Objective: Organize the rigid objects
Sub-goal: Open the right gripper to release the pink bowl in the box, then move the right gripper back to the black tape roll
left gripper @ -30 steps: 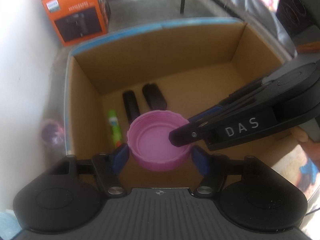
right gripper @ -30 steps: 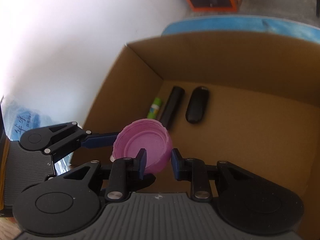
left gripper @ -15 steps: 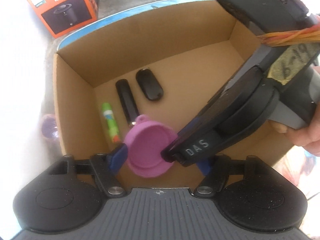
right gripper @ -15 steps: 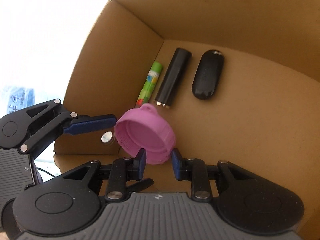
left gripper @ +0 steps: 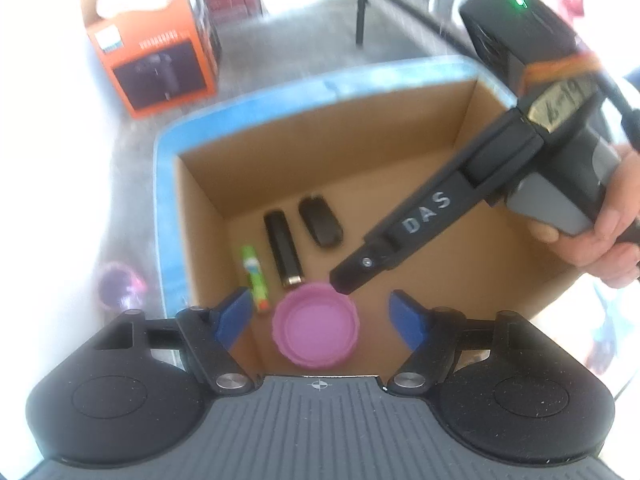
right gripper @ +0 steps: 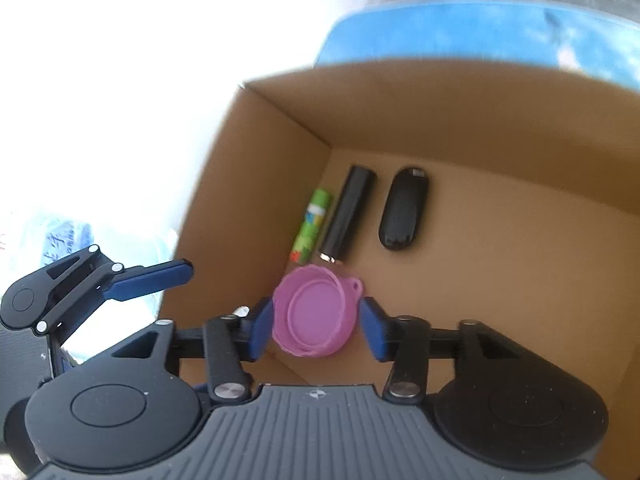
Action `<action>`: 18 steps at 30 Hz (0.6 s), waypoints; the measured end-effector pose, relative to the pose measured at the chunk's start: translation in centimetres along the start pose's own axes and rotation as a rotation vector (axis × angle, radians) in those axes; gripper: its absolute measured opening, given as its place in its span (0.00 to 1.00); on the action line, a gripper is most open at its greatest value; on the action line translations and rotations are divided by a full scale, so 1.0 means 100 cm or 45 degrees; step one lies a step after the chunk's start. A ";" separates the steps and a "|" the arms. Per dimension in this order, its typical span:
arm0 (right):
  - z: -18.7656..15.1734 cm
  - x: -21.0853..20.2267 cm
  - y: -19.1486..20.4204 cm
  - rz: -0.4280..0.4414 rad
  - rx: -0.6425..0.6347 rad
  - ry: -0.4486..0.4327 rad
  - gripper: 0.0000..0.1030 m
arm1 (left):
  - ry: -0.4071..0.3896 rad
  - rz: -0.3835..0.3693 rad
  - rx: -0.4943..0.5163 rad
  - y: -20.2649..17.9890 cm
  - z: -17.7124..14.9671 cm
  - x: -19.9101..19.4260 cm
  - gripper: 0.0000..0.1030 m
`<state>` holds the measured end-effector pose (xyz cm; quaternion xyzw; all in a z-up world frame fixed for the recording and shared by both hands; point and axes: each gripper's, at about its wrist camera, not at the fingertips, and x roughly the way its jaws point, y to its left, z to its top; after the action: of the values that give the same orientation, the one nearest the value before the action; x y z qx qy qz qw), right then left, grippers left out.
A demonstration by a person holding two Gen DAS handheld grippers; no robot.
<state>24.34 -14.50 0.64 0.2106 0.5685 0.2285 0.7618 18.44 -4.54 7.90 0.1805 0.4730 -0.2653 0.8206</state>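
Left wrist view: my left gripper (left gripper: 319, 314) stood wide, its blue pads apart on either side of the pink lid (left gripper: 316, 325) and touching nothing; its jaws had just been opening a bit more. The pink lid lay open side up on the floor of the cardboard box (left gripper: 460, 184), at the near left. Just beyond it, in a row against the left wall, lay a green tube (left gripper: 254, 276), a black stick (left gripper: 283, 254) and a black oval case (left gripper: 321, 221). My right gripper (left gripper: 346, 278) reached in from the right, tip just at the lid's far edge; its spread I couldn't read from here. My hand (left gripper: 604, 236) held its grip. An orange carton (left gripper: 156, 60) sat far left, outside the box.

Right wrist view: my right gripper (right gripper: 316, 326) had just been opening. The pink lid (right gripper: 314, 316) sat between its pads, a gap showing on the right side; the left pad looked close to the rim, contact unclear. The lid appeared to rest on the box (right gripper: 256, 200) floor. The green tube (right gripper: 312, 226), black stick (right gripper: 346, 214) and oval case (right gripper: 404, 208) lay just beyond. My left gripper's fingers (right gripper: 148, 278) hung outside the box's left wall.
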 end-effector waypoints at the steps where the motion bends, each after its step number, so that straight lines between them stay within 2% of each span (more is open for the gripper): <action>1: -0.004 -0.008 0.003 0.000 -0.008 -0.027 0.53 | -0.039 -0.011 -0.005 0.000 -0.004 -0.009 0.73; 4: -0.024 -0.040 0.014 0.007 -0.045 -0.136 0.64 | -0.157 -0.072 -0.023 -0.002 -0.017 -0.036 0.78; 6: -0.041 -0.060 0.021 0.006 -0.066 -0.218 0.72 | -0.241 -0.137 -0.037 -0.003 -0.030 -0.054 0.84; 7: -0.050 -0.070 0.024 0.005 -0.080 -0.247 0.75 | -0.288 -0.184 -0.042 -0.005 -0.037 -0.062 0.86; 9: -0.074 -0.092 0.032 -0.003 -0.105 -0.332 0.79 | -0.370 -0.289 -0.057 -0.006 -0.052 -0.075 0.95; 11: -0.099 -0.111 0.041 -0.026 -0.134 -0.413 0.87 | -0.420 -0.356 -0.083 -0.008 -0.065 -0.085 0.97; 13: -0.127 -0.127 0.051 -0.073 -0.180 -0.504 0.98 | -0.434 -0.388 -0.099 -0.012 -0.076 -0.089 0.98; 18: -0.199 -0.156 0.074 -0.291 -0.326 -0.668 1.00 | -0.383 -0.444 -0.107 -0.034 -0.098 -0.086 0.98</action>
<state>0.48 -16.48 11.64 0.0995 0.3391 0.1491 0.9235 6.13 0.41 10.47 0.0200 0.3801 -0.4071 0.8303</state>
